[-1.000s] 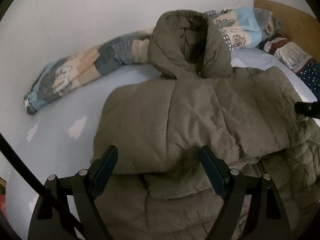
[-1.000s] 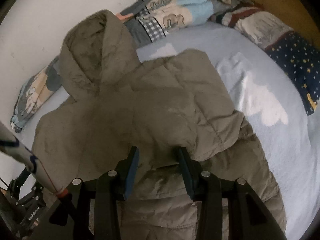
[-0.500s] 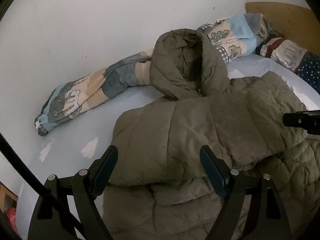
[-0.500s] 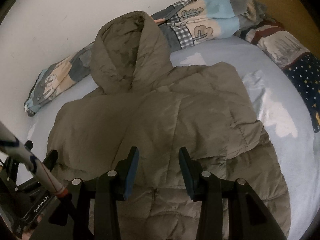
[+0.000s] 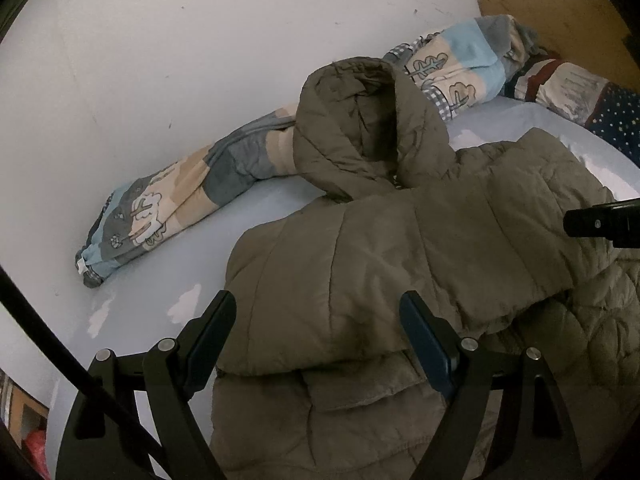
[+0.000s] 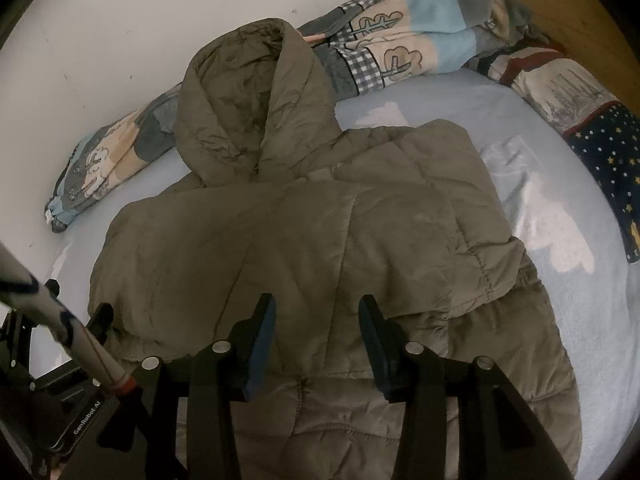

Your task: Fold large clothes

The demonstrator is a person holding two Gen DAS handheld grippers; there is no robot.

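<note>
An olive-green quilted hooded jacket (image 5: 400, 264) lies on a light blue bed sheet (image 5: 132, 312), its sleeves folded across its front and its hood (image 5: 360, 124) toward the wall. It also shows in the right wrist view (image 6: 320, 232). My left gripper (image 5: 320, 332) is open and empty above the jacket's left part. My right gripper (image 6: 316, 332) is open and empty above the jacket's middle, with a narrower gap. The right gripper's tip (image 5: 600, 222) shows at the right edge of the left wrist view.
A rolled patterned blanket (image 5: 192, 200) lies along the white wall (image 5: 160, 60). A star-patterned pillow (image 6: 608, 160) and a wooden headboard (image 6: 560, 12) are at the right. The left gripper's body (image 6: 60, 400) shows at the lower left of the right wrist view.
Both grippers have pulled back and up from the jacket, so more of the bed and wall shows. The jacket lies still.
</note>
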